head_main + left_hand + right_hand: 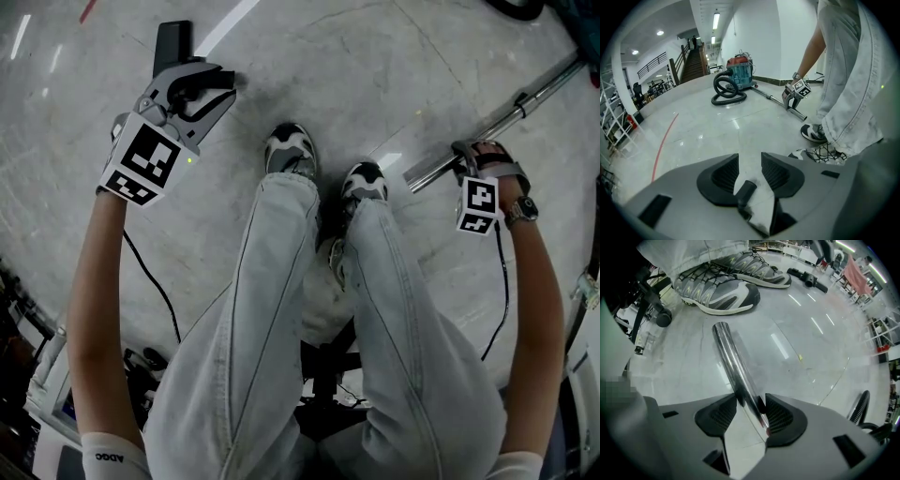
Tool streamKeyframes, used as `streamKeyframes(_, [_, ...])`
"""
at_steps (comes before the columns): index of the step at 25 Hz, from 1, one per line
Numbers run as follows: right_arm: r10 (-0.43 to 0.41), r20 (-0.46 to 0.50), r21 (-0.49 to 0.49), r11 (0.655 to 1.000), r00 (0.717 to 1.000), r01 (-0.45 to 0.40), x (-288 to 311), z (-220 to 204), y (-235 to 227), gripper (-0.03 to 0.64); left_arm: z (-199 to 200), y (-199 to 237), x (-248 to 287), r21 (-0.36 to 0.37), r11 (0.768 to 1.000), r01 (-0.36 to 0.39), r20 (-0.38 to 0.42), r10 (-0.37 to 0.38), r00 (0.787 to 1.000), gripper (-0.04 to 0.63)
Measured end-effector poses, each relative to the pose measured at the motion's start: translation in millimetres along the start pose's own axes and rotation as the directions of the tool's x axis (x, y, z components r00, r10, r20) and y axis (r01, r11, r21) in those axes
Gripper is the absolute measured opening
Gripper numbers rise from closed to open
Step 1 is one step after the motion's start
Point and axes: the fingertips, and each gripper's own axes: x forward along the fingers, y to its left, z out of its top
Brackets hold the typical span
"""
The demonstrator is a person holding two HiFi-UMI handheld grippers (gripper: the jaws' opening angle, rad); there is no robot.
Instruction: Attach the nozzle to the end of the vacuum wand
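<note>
The chrome vacuum wand (497,120) lies on the pale floor at the right, its open end (721,326) pointing toward the person's shoes. My right gripper (466,155) points straight down over it. In the right gripper view the tube (740,376) runs between the pads, and the gripper (751,408) is shut on it. The black nozzle (172,42) lies on the floor at the upper left, under my left gripper (214,86). In the left gripper view the left gripper (750,161) stands open. A black round end of the nozzle (746,191) sits low between the jaws, with neither pad touching it.
The person's two shoes (291,150) and legs stand between the grippers. The teal vacuum body (739,75) and its coiled hose (726,89) sit at the wand's far end. A cable (150,281) trails on the floor; equipment lines the left edge.
</note>
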Motion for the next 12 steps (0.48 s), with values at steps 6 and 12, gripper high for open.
streamKeyframes(6, [-0.062, 0.071, 0.036, 0.998, 0.996, 0.060, -13.5, 21.5, -39.7, 0.184, -18.8, 9.1, 6.2, 0.020, 1.000, 0.018, -0.046, -0.017, 0.999, 0.159])
streamKeyframes(12, [-0.142, 0.148, 0.075, 0.988, 0.979, 0.132, -30.7, 56.7, -101.1, 0.173, -54.6, 5.7, 28.4, 0.067, 0.994, 0.086, -0.139, -0.076, 0.987, 0.175])
